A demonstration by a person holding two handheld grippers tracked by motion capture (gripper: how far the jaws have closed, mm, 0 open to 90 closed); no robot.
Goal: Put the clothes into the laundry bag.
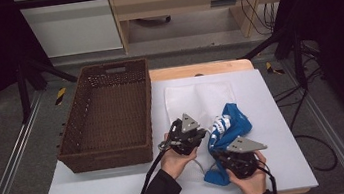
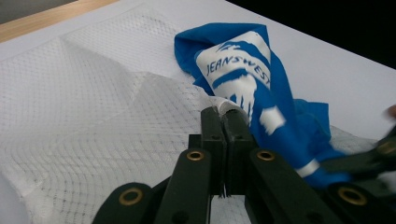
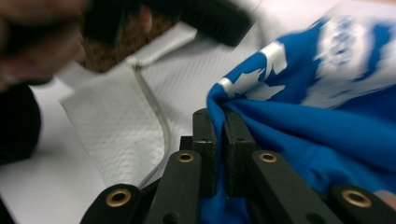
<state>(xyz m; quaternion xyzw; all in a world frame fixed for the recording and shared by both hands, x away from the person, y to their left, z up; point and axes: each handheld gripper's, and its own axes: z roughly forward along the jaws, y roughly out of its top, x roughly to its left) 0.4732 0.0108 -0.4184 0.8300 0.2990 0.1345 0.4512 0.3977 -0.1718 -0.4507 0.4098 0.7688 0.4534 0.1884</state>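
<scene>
- My left gripper (image 2: 224, 116) has its fingers clamped on the white mesh bag's (image 2: 93, 107) edge.
- My right gripper (image 3: 217, 116) pinches the blue cloth (image 3: 317, 107), bunched on the worktop (image 1: 270, 94) beside the bag.

Blurred and hidden parts

The blue garment (image 3: 327, 93) is being smeared by blur, and its lower end is being covered by the right tool (image 1: 241, 161).

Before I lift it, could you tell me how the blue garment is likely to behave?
The blue garment will probably be floppy: it lies in crumpled folds and bunches between the right gripper jaws. It looks thin, so likely light. Drooping ends may drag across the white mesh bag, whose edge the left gripper pinches.
</scene>
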